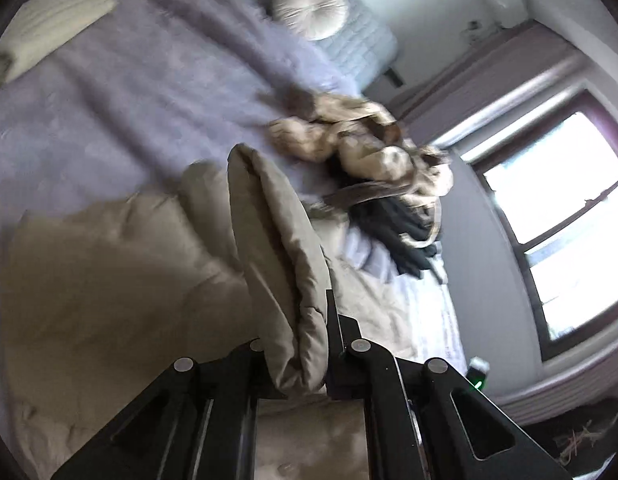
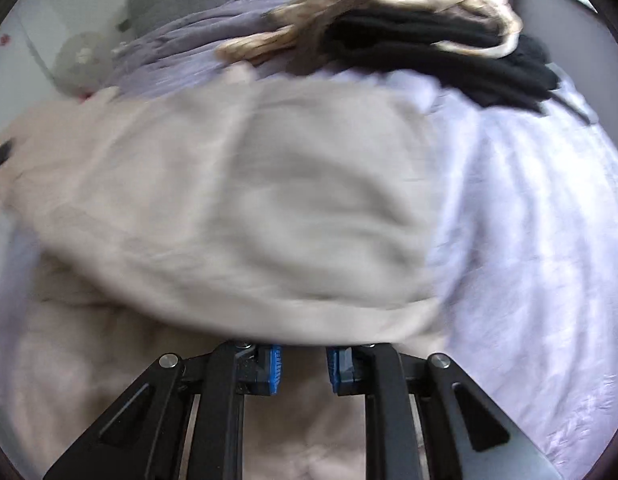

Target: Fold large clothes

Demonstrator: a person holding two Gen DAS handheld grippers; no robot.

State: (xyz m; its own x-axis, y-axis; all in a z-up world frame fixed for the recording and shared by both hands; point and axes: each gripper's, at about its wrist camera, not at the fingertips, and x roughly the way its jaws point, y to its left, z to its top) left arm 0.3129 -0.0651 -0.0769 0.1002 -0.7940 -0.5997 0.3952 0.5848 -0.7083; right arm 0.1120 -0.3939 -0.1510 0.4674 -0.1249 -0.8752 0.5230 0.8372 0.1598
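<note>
Your left gripper [image 1: 297, 344] pinched a fold of the beige garment [image 1: 121, 264] spread on the bed [image 1: 109, 100]. Your right gripper [image 2: 303, 368] hung over it, fingers [image 2: 275, 368] slightly parted, holding nothing.

- One beige garment [image 1: 109, 264] is seen spread on one lilac bedspread [image 1: 129, 92].
- One heap of tangled clothes [image 1: 373, 160] is counted.
- One round cushion [image 1: 311, 8] is seen.
- Two grippers are counted: left [image 1: 297, 344], right [image 2: 303, 368].
</note>
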